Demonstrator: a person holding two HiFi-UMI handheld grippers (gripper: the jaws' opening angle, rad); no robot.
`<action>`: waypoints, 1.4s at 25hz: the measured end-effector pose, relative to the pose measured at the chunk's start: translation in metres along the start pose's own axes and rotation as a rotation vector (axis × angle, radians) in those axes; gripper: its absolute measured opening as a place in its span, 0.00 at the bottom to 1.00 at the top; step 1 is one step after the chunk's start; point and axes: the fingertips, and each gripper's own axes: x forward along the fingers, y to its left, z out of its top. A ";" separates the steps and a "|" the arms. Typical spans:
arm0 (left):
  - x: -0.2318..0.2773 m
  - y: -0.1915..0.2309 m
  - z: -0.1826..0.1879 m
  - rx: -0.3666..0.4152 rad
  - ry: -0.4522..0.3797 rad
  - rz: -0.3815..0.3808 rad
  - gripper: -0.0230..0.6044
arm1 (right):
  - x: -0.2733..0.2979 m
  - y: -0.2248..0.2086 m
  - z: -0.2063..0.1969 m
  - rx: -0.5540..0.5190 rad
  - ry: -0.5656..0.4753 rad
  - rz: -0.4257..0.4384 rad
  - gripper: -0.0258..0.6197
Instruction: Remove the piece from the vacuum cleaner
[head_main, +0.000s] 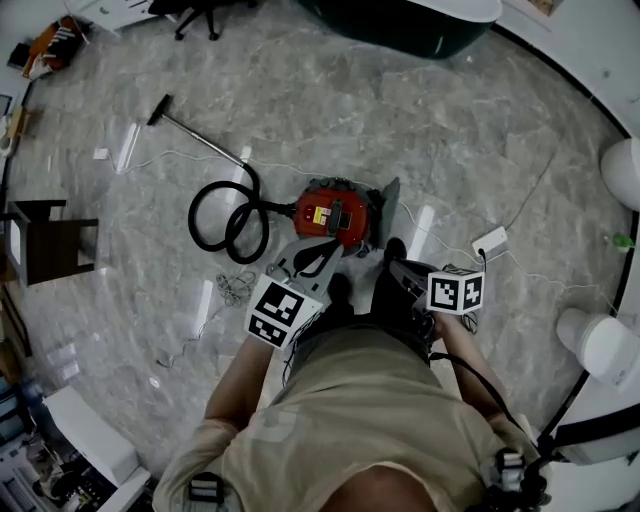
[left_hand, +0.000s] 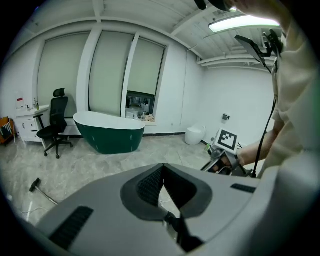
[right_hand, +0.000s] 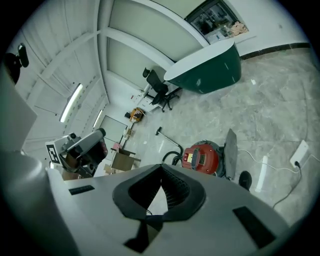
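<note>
The person stands over a red, round-bodied canister vacuum cleaner (head_main: 335, 212) that sits on the grey marbled floor (head_main: 400, 110), just ahead of the two grippers. A flat grey panel (head_main: 389, 208) stands on edge at the vacuum's right side, just beside the red body (whether the two touch cannot be made out). From the vacuum's left side a black hose (head_main: 194, 220) curls in loops on the floor and runs into a thin metal wand (head_main: 205, 137), which ends at a dark floor nozzle (head_main: 160, 108) well away from the body.

The left gripper (left_hand: 163, 166) has its jaws together, the dark pads meeting at the tips with nothing between them. It hangs above the floor, clear of the vacuum. The right gripper (right_hand: 161, 167) is likewise closed and empty, and its view looks down on the vacuum and the panel a little way beyond its tips. In the head view each gripper's marker cube shows in front of the person's torso. The left cube is near the vacuum's near edge, and the right one is nearer a white power strip (head_main: 490, 241) whose cable trails over the floor.

A dark green bathtub (head_main: 400, 25) with a white rim stands at the far side of the room. A black office chair (head_main: 200, 12) is to its left, and a dark wooden stool (head_main: 45, 240) sits near the left edge.
</note>
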 end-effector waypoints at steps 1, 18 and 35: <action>0.007 0.004 -0.001 -0.001 0.014 0.010 0.04 | 0.004 -0.011 0.004 -0.001 0.018 -0.004 0.04; 0.112 0.032 -0.128 -0.099 0.227 0.003 0.04 | 0.134 -0.221 -0.002 0.233 0.179 -0.127 0.04; 0.172 0.028 -0.253 -0.289 0.278 0.033 0.04 | 0.212 -0.329 -0.021 0.051 0.183 -0.281 0.14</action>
